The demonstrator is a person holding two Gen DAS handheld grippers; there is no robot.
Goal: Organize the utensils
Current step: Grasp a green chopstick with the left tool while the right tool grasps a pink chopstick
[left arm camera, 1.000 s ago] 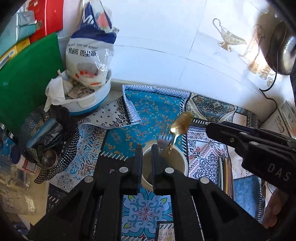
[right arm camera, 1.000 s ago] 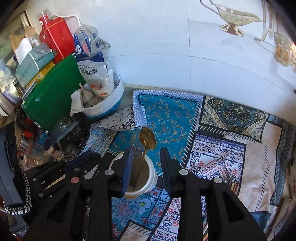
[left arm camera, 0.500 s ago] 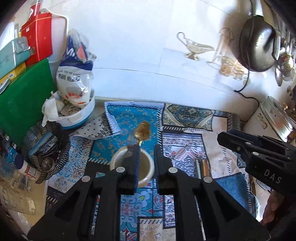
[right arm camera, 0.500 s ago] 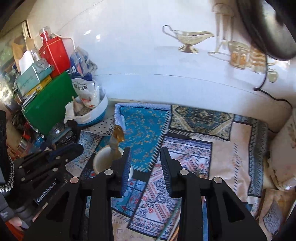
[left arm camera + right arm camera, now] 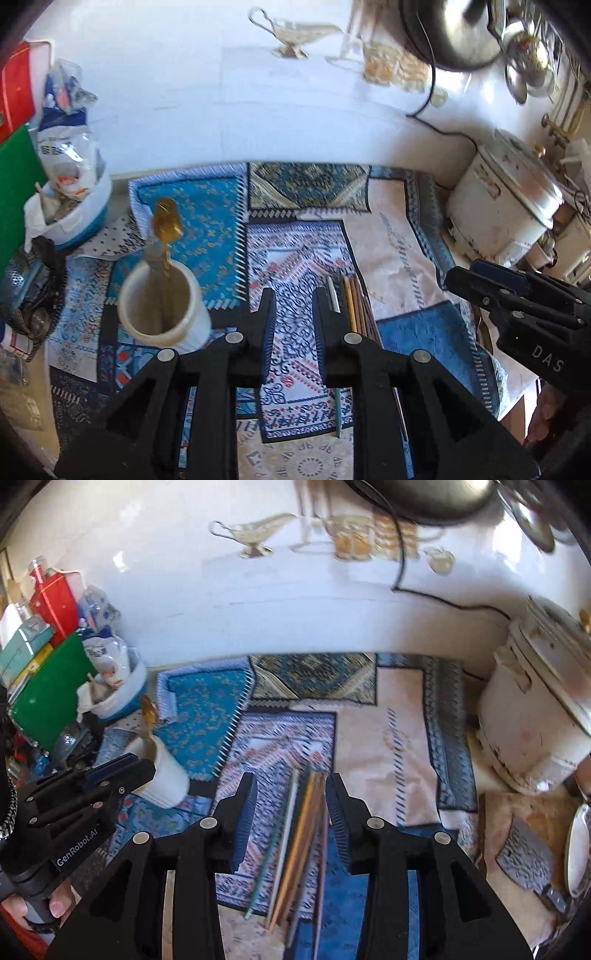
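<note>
Two grippers are in view – the left gripper (image 5: 293, 325) and the right gripper (image 5: 291, 808), each with two fingers. To the left of the left fingers stands one white cup (image 5: 162, 306), and in it one golden spoon (image 5: 168, 221) and one more utensil, blurred. Between and under the right fingers lies one bundle of chopsticks (image 5: 299, 834) – at least five sticks, the exact number I cannot tell. Far right of the fingers is one white rice cooker (image 5: 535, 720) and one cleaver (image 5: 528, 856).
</note>
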